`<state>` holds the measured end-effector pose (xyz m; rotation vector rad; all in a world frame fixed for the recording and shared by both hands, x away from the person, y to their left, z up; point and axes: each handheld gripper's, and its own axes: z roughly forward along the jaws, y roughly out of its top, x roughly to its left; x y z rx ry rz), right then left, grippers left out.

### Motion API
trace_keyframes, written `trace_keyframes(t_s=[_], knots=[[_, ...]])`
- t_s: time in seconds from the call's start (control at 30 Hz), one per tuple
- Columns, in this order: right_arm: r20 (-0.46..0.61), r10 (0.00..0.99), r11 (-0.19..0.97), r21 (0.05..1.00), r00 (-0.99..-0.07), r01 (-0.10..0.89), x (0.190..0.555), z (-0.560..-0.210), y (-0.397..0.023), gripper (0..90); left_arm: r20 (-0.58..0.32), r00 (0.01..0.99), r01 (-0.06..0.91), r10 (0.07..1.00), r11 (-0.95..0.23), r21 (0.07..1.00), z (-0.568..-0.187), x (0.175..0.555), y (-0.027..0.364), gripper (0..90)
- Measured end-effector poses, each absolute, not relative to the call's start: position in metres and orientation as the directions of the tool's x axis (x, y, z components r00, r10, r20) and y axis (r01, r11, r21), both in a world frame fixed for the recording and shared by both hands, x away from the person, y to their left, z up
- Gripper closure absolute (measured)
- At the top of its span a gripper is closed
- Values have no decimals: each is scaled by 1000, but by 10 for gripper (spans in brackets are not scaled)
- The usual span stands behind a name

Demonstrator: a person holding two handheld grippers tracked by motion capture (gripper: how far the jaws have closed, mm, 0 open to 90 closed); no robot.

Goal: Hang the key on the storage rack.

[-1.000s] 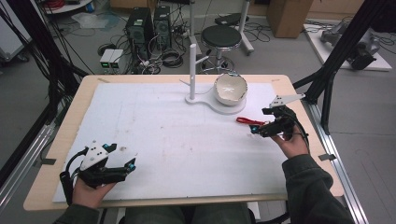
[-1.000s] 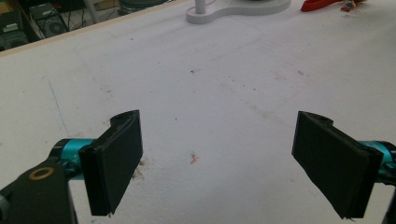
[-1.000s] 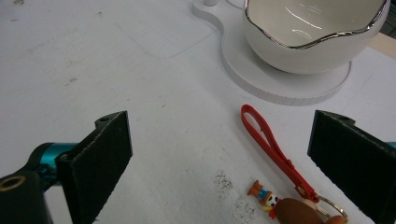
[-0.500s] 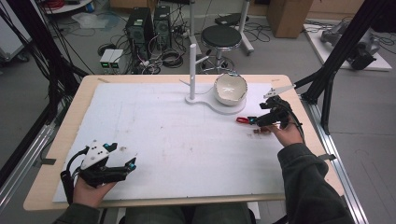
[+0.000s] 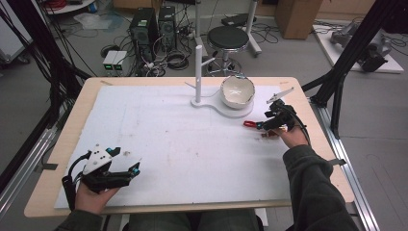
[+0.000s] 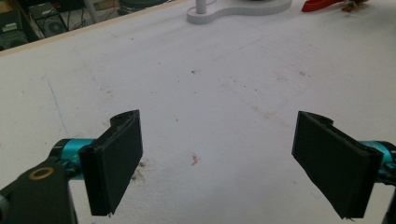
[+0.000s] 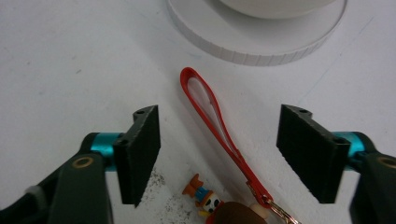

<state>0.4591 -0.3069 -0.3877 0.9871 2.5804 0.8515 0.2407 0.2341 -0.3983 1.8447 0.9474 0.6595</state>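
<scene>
At the right of the high view, the right claw [image 5: 266, 126] sits low over the white table [image 5: 192, 144], just below and to the right of the round white stand [image 5: 226, 105] that carries a white bowl [image 5: 237, 91]. Its jaws have just been closing, yet in the right gripper view they stand apart, with the red strap [image 7: 212, 116] of a keychain lying on the table between them, touching neither pad. The small toy figure [image 7: 205, 198] on that keychain lies at the bottom centre of that view. In the lower left of the high view, the left claw [image 5: 135, 169] rests near the table's front edge, jaws spread wide with only bare table between them.
</scene>
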Motion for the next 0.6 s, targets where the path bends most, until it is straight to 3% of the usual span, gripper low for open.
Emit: trace_keyframes(t_s=[0.37, 0.6], knots=[[-76, 623, 685, 533, -778, 496, 463, -398, -298, 499, 46, 560, 331, 827, -275, 903, -399, 241, 234, 166], [-94, 600, 725, 484, -794, 490, 467, -406, -295, 567, 47, 560, 330, 827, -276, 903, -399, 242, 235, 166]])
